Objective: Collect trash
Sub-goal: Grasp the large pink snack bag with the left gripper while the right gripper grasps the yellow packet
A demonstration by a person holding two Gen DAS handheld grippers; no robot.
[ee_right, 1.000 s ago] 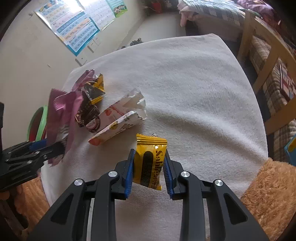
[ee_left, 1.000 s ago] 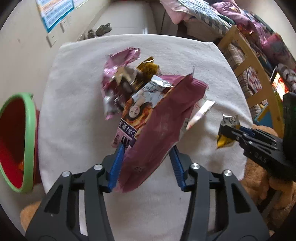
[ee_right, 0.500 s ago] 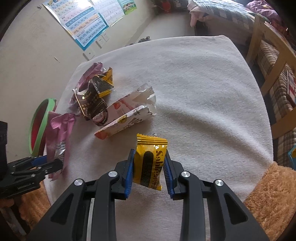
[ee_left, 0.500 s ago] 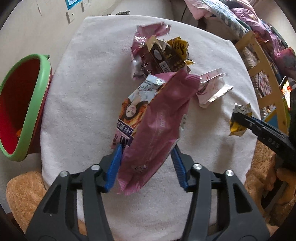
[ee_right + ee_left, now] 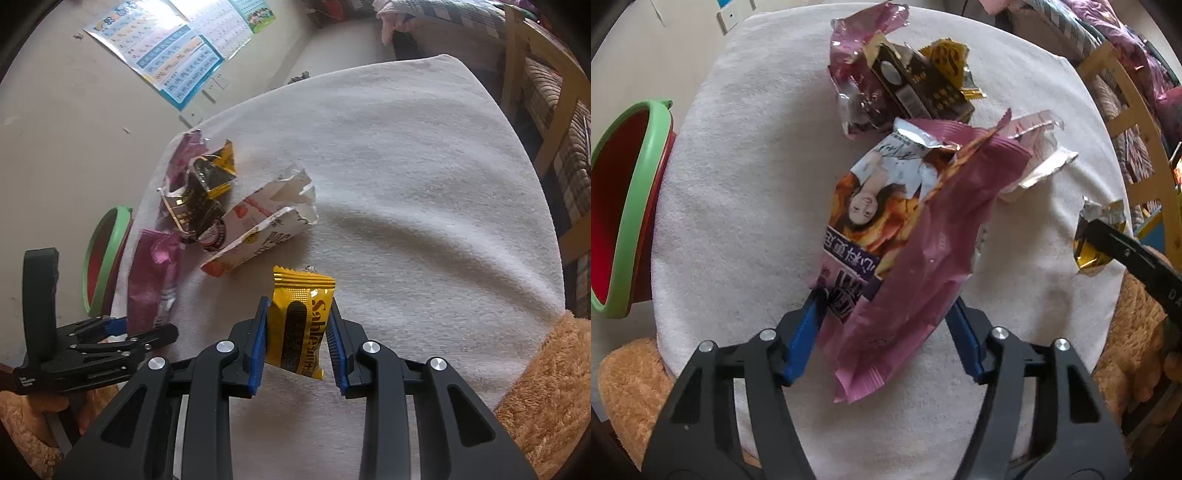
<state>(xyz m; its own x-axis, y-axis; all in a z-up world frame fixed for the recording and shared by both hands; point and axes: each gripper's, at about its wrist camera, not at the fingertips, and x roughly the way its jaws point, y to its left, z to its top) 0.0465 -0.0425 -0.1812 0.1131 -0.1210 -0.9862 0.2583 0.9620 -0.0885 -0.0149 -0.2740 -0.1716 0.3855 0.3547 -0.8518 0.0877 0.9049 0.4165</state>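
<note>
1. Overhead, the left gripper [image 5: 886, 332] points down at a table [image 5: 738, 184] draped in a white towel; its jaws are opening, and a pink snack bag [image 5: 923, 266] hangs between the blue fingers [image 5: 803, 338], sticking up out of them towards the camera
2. From the left wrist view the left-hand pad lies against the bag's lower edge, while the right-hand pad stands just clear of it — so the hold looks loose
3. Beyond the pink snack bag lies a heap of trash on the towel: a crumpled pink foil wrapper [image 5: 857, 55], a dark brown and gold wrapper [image 5: 916, 88] and a torn white wrapper [image 5: 1038, 162]
4. Off the table's edge, on the left side of the left wrist view, stands a red bin with a green rim [image 5: 624, 206], its mouth open and tilted towards the table
5. Meanwhile the right gripper [image 5: 297, 332] is narrow, its fingers [image 5: 258, 339] pressed on both sides of a yellow snack packet [image 5: 299, 325] — the packet is held upright, clear of the towel
6. Seen from the right wrist, the left gripper sits near the table's left edge, with the bin just beyond it
7. An orange plush cover [image 5: 546, 387] shows at the table's near corners
</note>
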